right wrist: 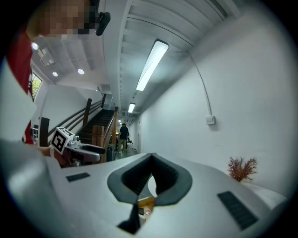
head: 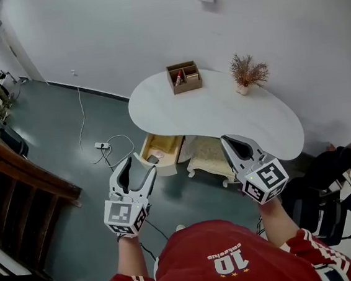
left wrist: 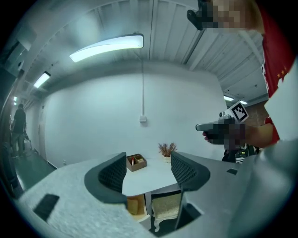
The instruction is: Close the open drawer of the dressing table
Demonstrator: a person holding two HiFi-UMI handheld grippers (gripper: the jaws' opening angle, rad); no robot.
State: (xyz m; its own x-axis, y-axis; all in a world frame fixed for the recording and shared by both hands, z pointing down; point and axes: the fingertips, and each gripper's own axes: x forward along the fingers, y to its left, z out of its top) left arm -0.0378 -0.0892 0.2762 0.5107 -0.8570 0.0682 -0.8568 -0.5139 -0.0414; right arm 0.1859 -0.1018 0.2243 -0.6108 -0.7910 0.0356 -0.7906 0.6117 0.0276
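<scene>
The white kidney-shaped dressing table [head: 222, 110] stands against the wall. Its wood-lined drawer [head: 161, 151] is pulled out on the left side of the front, with small items inside. My left gripper [head: 139, 167] hovers just in front of the drawer, open and empty; between its jaws in the left gripper view [left wrist: 148, 174] I see the tabletop and the drawer [left wrist: 135, 204] below. My right gripper [head: 233, 142] is held over the cream stool [head: 209, 155] by the table's front edge, shut with nothing in it [right wrist: 151, 158].
A wooden organiser box [head: 184, 76] and a potted dried plant [head: 247, 73] sit on the tabletop. A power strip with cables [head: 101, 146] lies on the floor left of the drawer. A wooden stair railing [head: 16, 166] is at left, black chairs [head: 335, 176] at right.
</scene>
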